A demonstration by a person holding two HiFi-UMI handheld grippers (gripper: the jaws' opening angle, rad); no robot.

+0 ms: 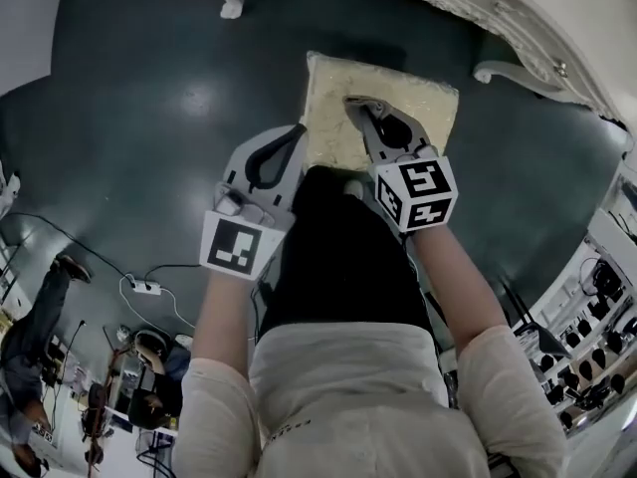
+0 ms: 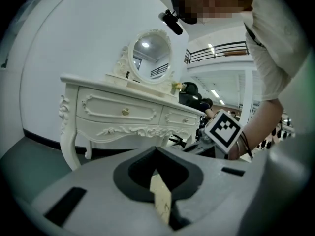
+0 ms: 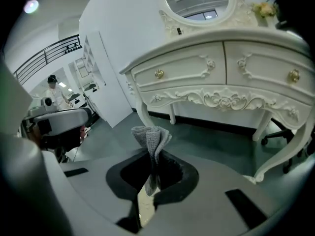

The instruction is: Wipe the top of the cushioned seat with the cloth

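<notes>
Right tongs [image 3: 153, 156] clamp the grey cloth [image 3: 151, 137], partly covering the cushioned seat [image 1: 430, 108].

So the seat cushion [image 1: 418, 103] is a creamy pale yellow with a nubby weave, and the cloth [image 3: 150, 140] is a grey knit. The floor [image 1: 129, 118] is a dark, glossy teal-grey. The dressing table [image 3: 216, 77] is all white with carved scrollwork and little gold knobs [image 3: 159, 73]. The left gripper [image 1: 297, 132] and right gripper [image 1: 353, 106] are light grey, with black-and-white square markers [image 1: 242, 247].
</notes>
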